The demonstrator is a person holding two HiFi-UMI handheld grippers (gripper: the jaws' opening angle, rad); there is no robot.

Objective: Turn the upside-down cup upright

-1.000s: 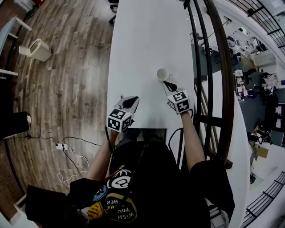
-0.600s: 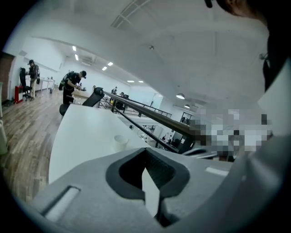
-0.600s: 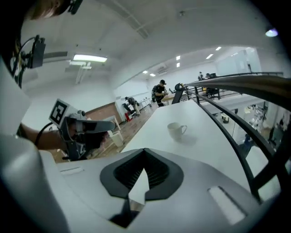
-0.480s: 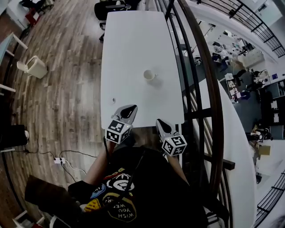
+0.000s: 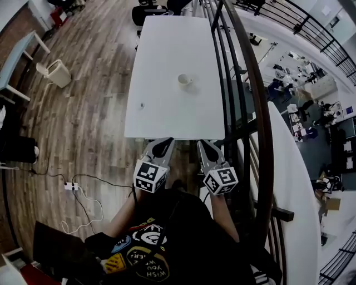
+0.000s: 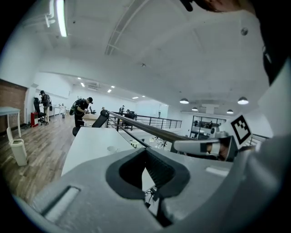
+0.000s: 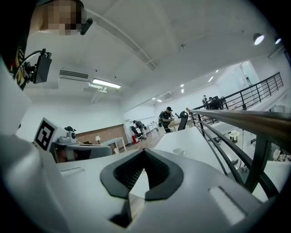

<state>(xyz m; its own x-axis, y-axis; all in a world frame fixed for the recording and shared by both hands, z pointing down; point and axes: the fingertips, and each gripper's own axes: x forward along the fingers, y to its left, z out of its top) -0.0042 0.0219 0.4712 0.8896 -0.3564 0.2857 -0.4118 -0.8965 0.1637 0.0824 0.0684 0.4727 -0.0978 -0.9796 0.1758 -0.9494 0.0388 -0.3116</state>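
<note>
A small white cup (image 5: 183, 79) stands on the white table (image 5: 161, 111), right of the middle, its handle to the right and its mouth seemingly up. It shows small and far in the right gripper view as the cup (image 7: 180, 152) and only faintly in the left gripper view as the cup (image 6: 111, 148). Both grippers hang side by side off the table's near edge, close to the person's body. My left gripper (image 5: 166, 142) is shut and holds nothing. My right gripper (image 5: 201, 145) is shut and holds nothing as well. Both are well short of the cup.
A dark metal railing (image 5: 245, 83) runs along the table's right side, with a drop beyond it. A pale bin (image 5: 54, 72) stands on the wood floor at the left, and a cable with a power strip (image 5: 69, 186) lies near the person. A chair (image 5: 149, 12) is at the table's far end.
Both grippers have drawn back from the table toward the person and risen. The right one has left the cup's side. The cup stays where it was on the table.
</note>
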